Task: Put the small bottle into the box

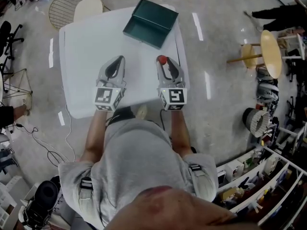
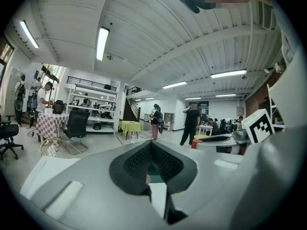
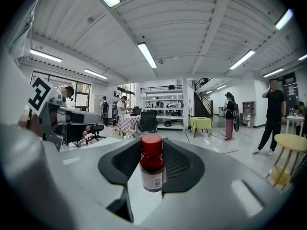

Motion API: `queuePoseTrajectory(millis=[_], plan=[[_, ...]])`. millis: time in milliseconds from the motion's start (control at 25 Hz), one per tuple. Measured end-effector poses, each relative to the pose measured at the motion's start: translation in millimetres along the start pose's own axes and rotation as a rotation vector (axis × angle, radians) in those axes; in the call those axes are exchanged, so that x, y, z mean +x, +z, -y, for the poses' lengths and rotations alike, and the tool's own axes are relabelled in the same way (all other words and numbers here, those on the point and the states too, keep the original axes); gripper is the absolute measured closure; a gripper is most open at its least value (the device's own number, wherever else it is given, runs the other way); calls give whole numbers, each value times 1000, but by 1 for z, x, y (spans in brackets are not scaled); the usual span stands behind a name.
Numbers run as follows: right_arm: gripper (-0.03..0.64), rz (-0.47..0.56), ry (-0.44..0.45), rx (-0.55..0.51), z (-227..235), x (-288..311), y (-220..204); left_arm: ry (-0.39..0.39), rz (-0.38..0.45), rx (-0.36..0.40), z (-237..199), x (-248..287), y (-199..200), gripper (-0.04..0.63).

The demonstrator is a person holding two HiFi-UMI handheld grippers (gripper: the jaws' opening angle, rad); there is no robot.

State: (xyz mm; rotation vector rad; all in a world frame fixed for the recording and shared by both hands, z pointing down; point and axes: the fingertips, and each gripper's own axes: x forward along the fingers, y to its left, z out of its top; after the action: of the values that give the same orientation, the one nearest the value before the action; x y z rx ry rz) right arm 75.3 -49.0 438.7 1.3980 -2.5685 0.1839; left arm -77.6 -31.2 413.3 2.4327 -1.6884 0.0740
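1. the small bottle (image 3: 152, 169), red-capped with a white label, is held upright between the pads of the right gripper (image 3: 152, 150), whose jaws are pressed on its sides.
2. the left gripper (image 2: 151, 150) is seen with its jaws drawn together at the tips and nothing between them.
3. both grippers are held side by side above the near part of the white table (image 1: 91, 42).
4. the dark green box (image 1: 150, 23) is found at the table's far edge, well apart from the bottle.
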Motion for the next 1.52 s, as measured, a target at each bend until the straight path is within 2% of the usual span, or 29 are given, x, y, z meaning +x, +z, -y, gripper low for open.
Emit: queuePoseTrajectory(millis=[440,840,1520], plan=[[479,51,28,2,-14,30,33,31,-9,-3,-31,8,8,584],[479,15,51,0,-10,82,30,24,-48,-29,-61,46,-6,584],[479,-47,121,4,-19,195,19,98,-115,-86,-140,94,-46,584]])
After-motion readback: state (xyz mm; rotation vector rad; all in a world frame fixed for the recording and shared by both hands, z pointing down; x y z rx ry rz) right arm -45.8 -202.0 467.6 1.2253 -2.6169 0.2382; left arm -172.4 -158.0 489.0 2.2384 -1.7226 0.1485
